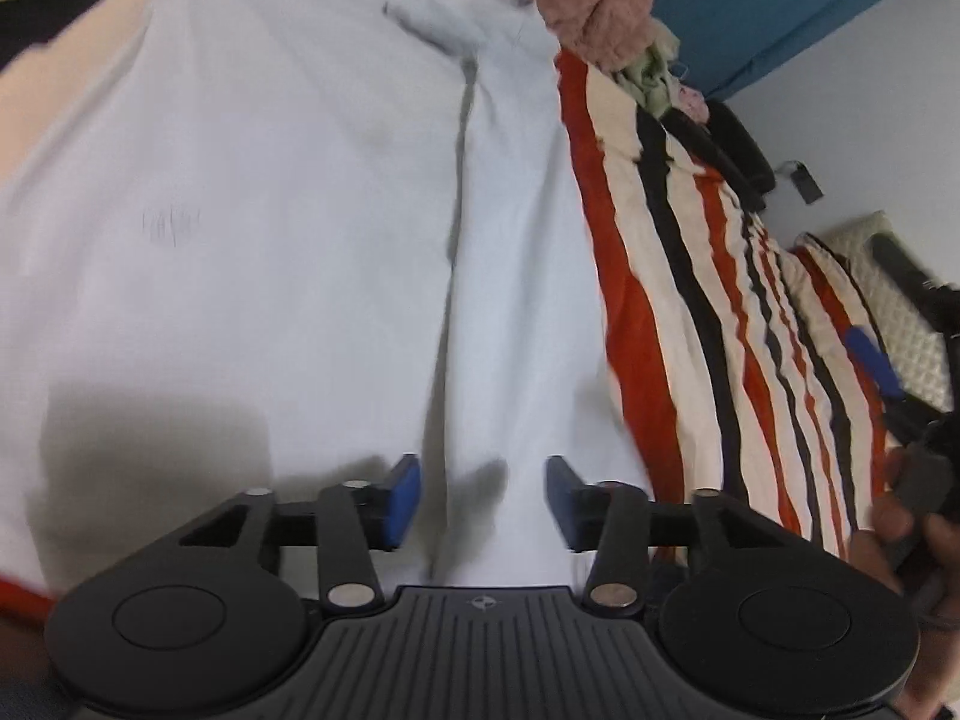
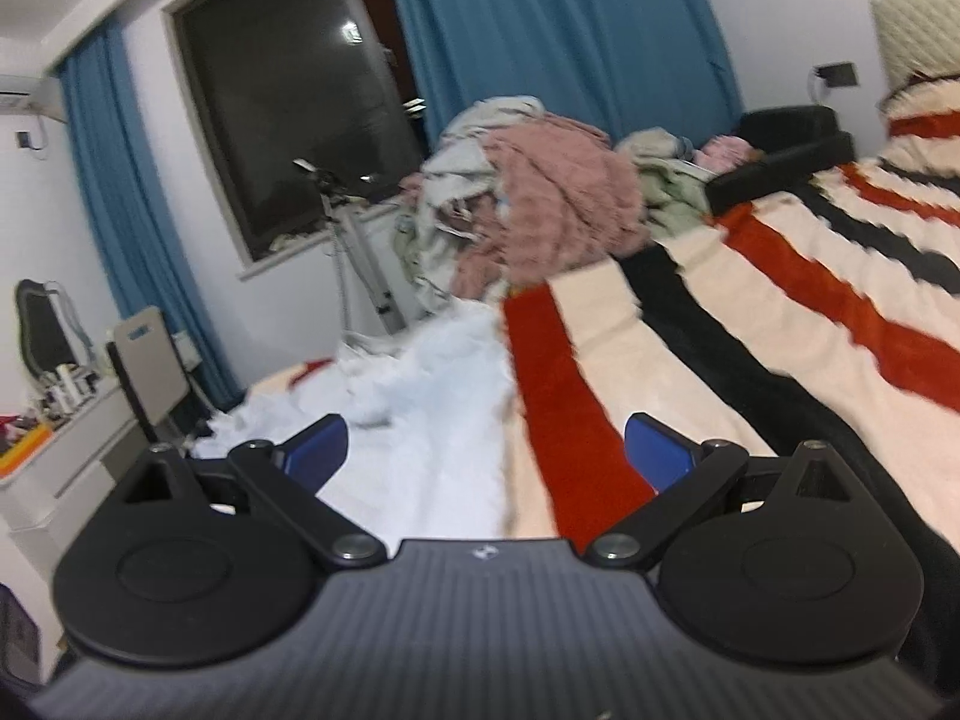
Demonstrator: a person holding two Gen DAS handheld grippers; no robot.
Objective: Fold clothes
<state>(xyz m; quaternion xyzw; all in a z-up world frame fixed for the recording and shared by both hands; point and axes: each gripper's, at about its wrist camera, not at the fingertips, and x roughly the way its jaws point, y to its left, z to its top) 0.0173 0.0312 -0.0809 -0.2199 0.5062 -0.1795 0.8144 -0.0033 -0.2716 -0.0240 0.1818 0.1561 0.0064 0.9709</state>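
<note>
A white garment (image 1: 270, 210) lies spread on the striped bed, with one side strip folded over along a long crease (image 1: 456, 228). My left gripper (image 1: 483, 498) hovers just above its near part, open and empty, blue pads either side of the crease. In the right wrist view the same white garment (image 2: 432, 396) lies rumpled at the left. My right gripper (image 2: 486, 450) is open and empty, above the garment's right edge and the blanket. The right gripper also shows at the right edge of the left wrist view (image 1: 924, 420).
A red, black and cream striped blanket (image 2: 750, 324) covers the bed. A pile of pink and pale clothes (image 2: 540, 204) sits at the far end. Blue curtains (image 2: 570, 18), a dark window, a desk and chair (image 2: 150, 372) stand at the left. A black item (image 2: 786, 150) lies beyond the pile.
</note>
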